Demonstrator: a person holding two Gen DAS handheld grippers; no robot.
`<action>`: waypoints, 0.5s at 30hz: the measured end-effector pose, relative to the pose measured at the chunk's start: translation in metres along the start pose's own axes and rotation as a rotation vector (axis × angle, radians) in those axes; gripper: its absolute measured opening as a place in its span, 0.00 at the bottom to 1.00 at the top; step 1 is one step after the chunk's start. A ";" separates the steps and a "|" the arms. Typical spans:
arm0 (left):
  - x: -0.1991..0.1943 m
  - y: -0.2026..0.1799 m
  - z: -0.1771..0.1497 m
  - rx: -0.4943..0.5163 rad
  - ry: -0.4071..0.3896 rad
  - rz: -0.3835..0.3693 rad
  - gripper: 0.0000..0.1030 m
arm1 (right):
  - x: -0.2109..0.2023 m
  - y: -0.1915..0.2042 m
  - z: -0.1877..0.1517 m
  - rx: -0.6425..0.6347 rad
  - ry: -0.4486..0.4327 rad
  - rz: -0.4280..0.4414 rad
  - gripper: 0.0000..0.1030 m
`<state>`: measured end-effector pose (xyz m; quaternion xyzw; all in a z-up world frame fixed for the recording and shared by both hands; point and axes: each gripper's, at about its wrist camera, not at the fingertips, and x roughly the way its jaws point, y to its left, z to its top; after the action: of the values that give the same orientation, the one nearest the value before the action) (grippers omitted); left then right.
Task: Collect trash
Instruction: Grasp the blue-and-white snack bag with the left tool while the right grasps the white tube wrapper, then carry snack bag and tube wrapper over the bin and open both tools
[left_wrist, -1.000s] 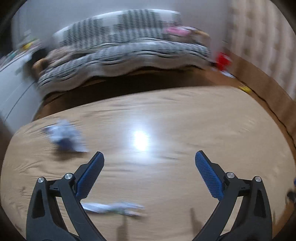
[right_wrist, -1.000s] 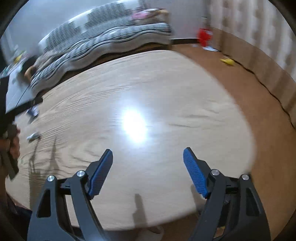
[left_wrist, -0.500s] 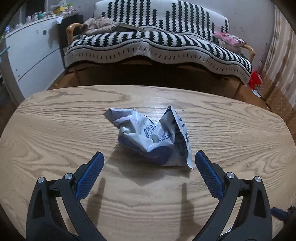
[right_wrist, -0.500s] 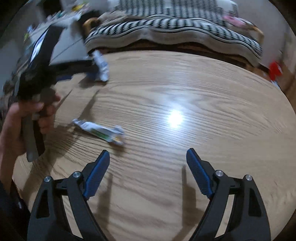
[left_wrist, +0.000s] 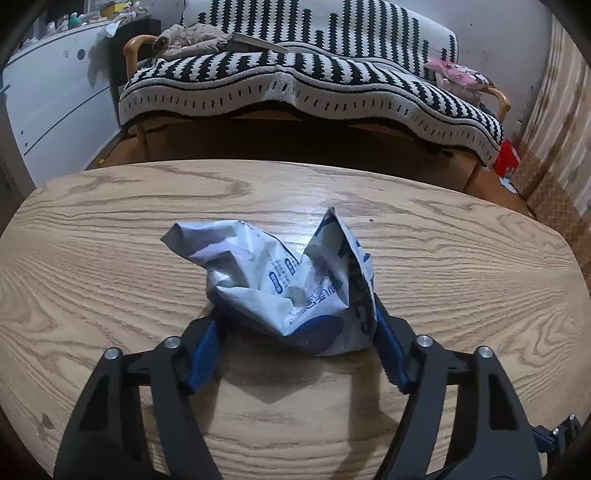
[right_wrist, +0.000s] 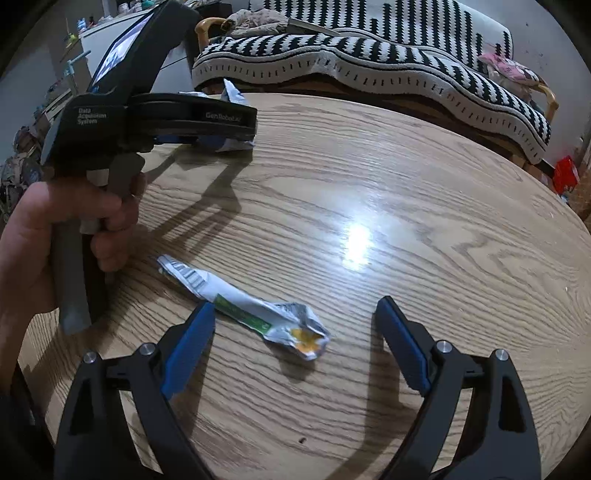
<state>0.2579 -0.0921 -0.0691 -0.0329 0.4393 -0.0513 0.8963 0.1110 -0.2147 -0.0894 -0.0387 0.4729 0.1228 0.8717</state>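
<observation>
A: Left wrist view: the left gripper (left_wrist: 295, 343) has its fingers (left_wrist: 205, 350) pinching the crumpled wipes packet (left_wrist: 280, 284), which rests mid-desk (left_wrist: 92, 258).

B: Right side?

A: The right gripper (right_wrist: 295, 332) has its fingers spread, hovering over the twisted wrapper (right_wrist: 243, 299) lying flat on the desk, near the person's left hand (right_wrist: 55, 236).

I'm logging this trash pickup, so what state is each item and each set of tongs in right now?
Wipes packet: crumpled, on the table, both pads touching its sides.
Snack wrapper: flattened, torn open, lying free on the table.
Left tongs: closed onto the wipes packet.
Right tongs: open, hovering at the snack wrapper.
</observation>
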 end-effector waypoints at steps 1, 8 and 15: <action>-0.002 0.003 0.000 -0.007 0.001 -0.004 0.63 | 0.001 0.004 0.000 -0.012 0.000 -0.003 0.84; -0.021 0.009 -0.005 -0.007 0.009 0.004 0.60 | 0.000 0.017 0.003 -0.050 -0.011 0.014 0.32; -0.053 -0.009 -0.017 0.050 -0.016 -0.005 0.60 | -0.023 -0.001 -0.007 0.037 0.004 0.065 0.12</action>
<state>0.2117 -0.0952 -0.0374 -0.0122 0.4305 -0.0644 0.9002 0.0937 -0.2207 -0.0741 -0.0074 0.4776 0.1422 0.8670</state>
